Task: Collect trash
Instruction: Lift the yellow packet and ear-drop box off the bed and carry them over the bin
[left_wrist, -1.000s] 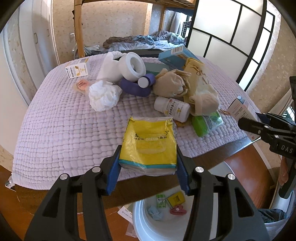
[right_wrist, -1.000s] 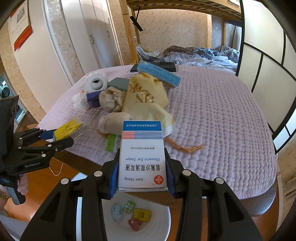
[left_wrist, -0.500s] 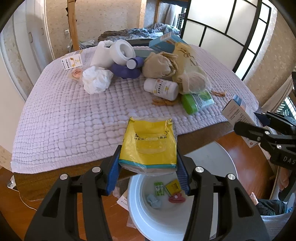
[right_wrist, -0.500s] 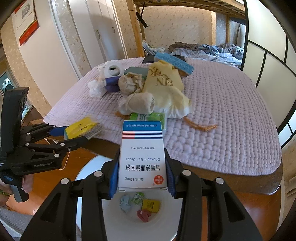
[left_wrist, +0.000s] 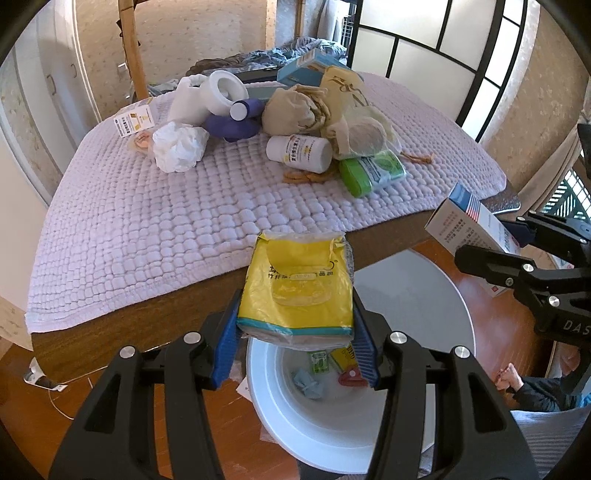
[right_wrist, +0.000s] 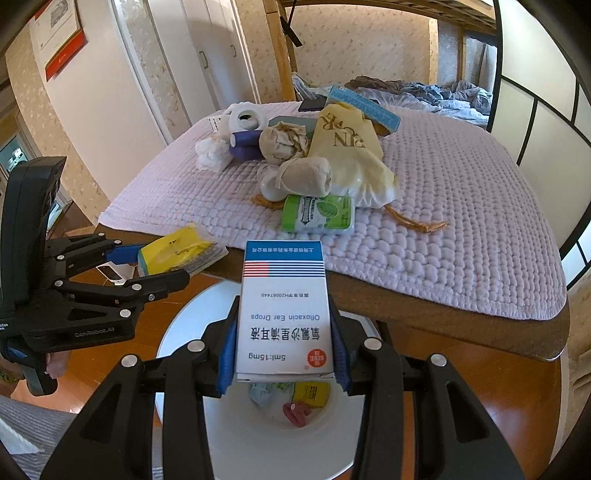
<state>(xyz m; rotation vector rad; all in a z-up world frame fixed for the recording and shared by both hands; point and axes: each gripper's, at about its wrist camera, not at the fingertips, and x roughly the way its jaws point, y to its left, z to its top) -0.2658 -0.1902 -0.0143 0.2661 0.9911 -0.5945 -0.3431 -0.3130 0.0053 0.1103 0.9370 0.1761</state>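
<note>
Your left gripper (left_wrist: 295, 325) holds the tissue pack (left_wrist: 297, 286) above the bin (left_wrist: 436, 295); your right gripper (right_wrist: 283, 345), at three o'clock, holds the medicine box (right_wrist: 284, 317). The table (left_wrist: 122, 229) at twelve o'clock carries the pill bottle (left_wrist: 299, 153) and wipes pack (left_wrist: 371, 171).

The white and blue medicine box (right_wrist: 285, 317), sitting upside down between blue pads in the near middle of the right wrist view, is showing "Ofloxacin Ear Drops", "5ml:15mg", a red round "SINE" mark and Chinese characters too small to make out with certainty. Farther off on the lilac quilt (right_wrist: 461, 206), the pale yellow bag (right_wrist: 347, 147) is carrying large brown letters, of which "N" and "R" are reading clearly. At the right edge of the left wrist view, the black gripper body (left_wrist: 565, 314) is displaying the letters "DAS".
</note>
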